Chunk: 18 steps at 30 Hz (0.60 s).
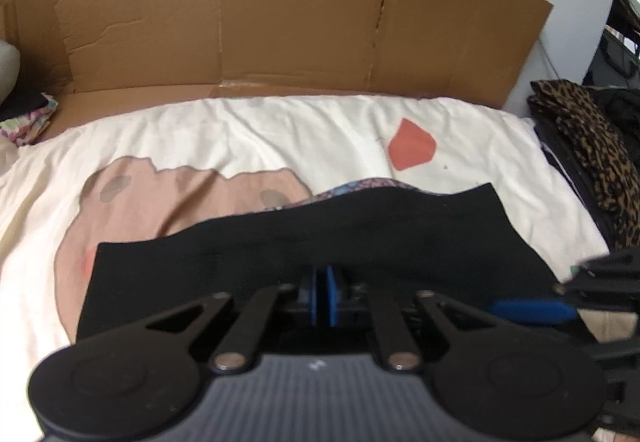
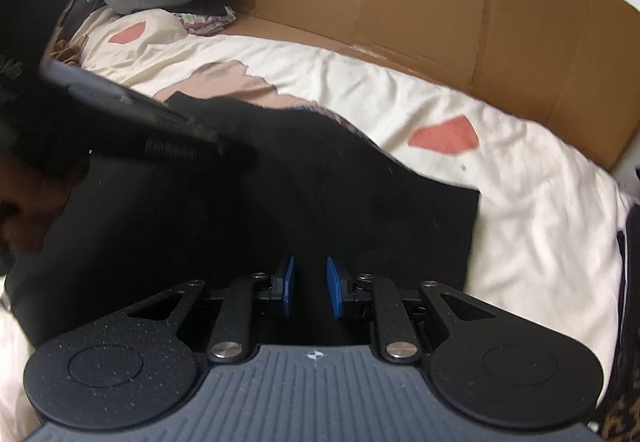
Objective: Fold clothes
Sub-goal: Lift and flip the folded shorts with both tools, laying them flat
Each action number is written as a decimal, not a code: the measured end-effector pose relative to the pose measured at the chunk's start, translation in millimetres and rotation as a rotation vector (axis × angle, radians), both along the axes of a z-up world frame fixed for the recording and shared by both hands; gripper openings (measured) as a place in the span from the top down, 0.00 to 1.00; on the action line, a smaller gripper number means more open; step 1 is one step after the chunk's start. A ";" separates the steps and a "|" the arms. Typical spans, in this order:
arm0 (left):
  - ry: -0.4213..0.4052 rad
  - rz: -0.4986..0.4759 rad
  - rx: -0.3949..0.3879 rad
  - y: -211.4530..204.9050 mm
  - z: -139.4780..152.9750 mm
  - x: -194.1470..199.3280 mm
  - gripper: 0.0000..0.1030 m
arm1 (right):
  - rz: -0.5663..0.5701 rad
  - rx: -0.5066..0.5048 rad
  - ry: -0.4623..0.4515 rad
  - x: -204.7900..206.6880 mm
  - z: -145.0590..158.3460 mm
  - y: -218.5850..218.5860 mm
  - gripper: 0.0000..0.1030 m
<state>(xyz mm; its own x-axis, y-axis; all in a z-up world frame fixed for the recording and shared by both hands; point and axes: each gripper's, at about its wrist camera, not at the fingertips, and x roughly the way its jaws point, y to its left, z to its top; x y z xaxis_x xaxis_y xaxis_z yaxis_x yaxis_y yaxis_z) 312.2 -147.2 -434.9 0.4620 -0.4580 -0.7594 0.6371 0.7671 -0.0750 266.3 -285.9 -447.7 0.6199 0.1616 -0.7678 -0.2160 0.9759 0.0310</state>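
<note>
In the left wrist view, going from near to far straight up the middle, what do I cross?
Left gripper, black garment, a strip of patterned fabric showing at its far edge, cream bedsheet, then the cardboard wall.

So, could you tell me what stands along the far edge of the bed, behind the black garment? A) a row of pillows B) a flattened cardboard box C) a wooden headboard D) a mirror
B: a flattened brown cardboard box stands upright along the far side of the cream bedsheet, beyond the black garment.
</note>
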 end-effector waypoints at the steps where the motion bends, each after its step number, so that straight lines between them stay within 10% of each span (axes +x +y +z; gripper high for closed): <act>1: 0.000 0.001 0.002 0.5 0.1 0.6 0.93 | -0.002 0.006 0.005 -5.0 -0.2 -3.2 0.78; 18: 0.031 0.023 -0.003 3.1 0.6 8.6 0.97 | -0.068 -0.027 0.103 -71.4 2.6 -44.8 0.78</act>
